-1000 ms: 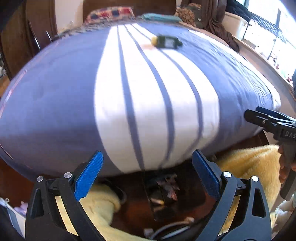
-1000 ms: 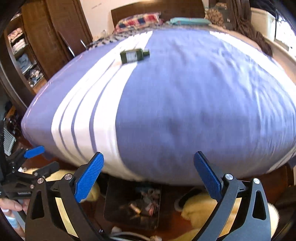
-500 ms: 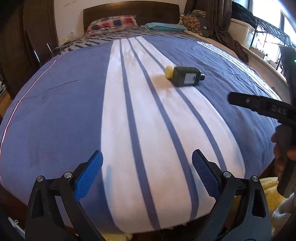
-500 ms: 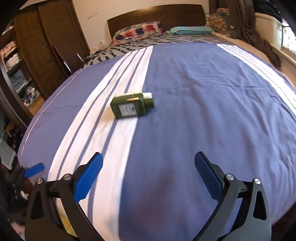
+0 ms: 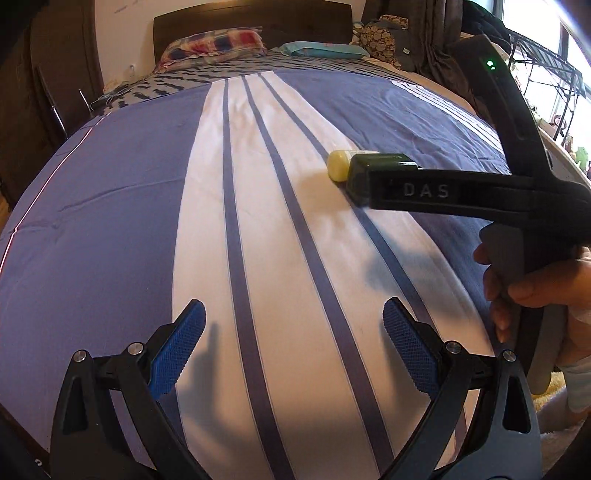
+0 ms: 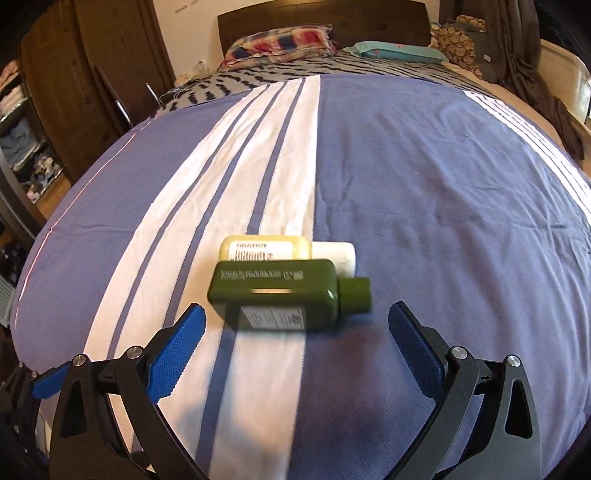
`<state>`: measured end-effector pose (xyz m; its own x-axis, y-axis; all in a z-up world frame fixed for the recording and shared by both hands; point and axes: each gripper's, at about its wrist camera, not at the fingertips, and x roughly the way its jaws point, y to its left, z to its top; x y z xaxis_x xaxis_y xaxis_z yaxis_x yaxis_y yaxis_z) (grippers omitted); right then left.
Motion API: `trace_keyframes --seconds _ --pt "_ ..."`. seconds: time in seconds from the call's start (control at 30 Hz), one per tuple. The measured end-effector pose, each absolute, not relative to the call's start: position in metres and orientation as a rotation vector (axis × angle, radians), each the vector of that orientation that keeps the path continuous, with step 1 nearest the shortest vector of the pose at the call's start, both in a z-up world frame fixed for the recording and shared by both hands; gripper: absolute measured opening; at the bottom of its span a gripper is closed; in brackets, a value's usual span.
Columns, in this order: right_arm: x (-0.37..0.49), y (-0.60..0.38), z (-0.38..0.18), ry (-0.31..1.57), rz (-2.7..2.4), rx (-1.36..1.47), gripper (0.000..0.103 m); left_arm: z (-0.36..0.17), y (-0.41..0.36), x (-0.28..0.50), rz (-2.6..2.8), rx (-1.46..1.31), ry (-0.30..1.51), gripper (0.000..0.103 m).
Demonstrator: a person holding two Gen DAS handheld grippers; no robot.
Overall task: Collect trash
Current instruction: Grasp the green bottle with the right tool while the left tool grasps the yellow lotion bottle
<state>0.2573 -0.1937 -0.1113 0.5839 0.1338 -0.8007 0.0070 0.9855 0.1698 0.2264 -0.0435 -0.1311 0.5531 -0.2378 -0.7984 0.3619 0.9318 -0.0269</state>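
A dark green bottle (image 6: 280, 295) lies on its side on the blue and white striped bedspread (image 6: 424, 192), with a pale yellow bottle (image 6: 266, 249) right behind it. My right gripper (image 6: 295, 343) is open, just short of the green bottle, which lies between and slightly ahead of the fingertips. In the left wrist view the green bottle (image 5: 376, 164) and the yellow bottle (image 5: 338, 168) are partly hidden by the right gripper's arm. My left gripper (image 5: 293, 349) is open and empty over the white stripes.
Pillows (image 6: 280, 46) and a dark headboard (image 6: 321, 18) are at the far end. A wooden wardrobe (image 6: 74, 85) stands on the left. Clothes and a stuffed item (image 5: 384, 40) lie at the far right. A window rack (image 5: 546, 70) is on the right.
Both grippers have risen from below the bed's edge and moved forward over the bedspread. The right gripper has come close to the two bottles. Both have stayed open.
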Motion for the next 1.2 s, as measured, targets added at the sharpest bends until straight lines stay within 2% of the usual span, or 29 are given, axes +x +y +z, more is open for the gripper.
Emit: trace_keyframes --seconds 0.1,0.13,0.17,0.67,0.93,1.03,1.1,1.2 --pt "0.266 -0.193 -0.116 0.962 0.086 0.166 0.097 -0.132 -0.046 0.231 -0.354 0.149 0.919 0.092" --pt "0.268 -0.194 -0.117 0.964 0.089 0.169 0.087 -0.133 -0.047 0.233 -0.355 0.150 0.919 0.092" --pt "0.268 -0.194 -0.117 0.962 0.097 0.175 0.086 -0.132 -0.048 0.234 -0.356 0.151 0.919 0.092" --pt "0.250 -0.269 -0.078 0.837 0.044 0.217 0.086 -0.134 -0.106 0.300 -0.389 0.167 0.921 0.090" --pt "0.251 -0.296 -0.080 0.833 0.046 0.256 0.086 -0.149 -0.150 0.337 -0.441 0.242 0.954 0.089" --pt "0.250 -0.301 -0.085 0.843 0.046 0.267 0.086 -0.149 -0.156 0.343 -0.458 0.244 0.948 0.076" --pt "0.250 -0.304 -0.088 0.847 0.043 0.270 0.086 -0.146 -0.156 0.344 -0.468 0.246 0.938 0.056" --pt "0.248 -0.307 -0.091 0.850 0.037 0.275 0.086 -0.143 -0.156 0.344 -0.482 0.247 0.933 0.051"
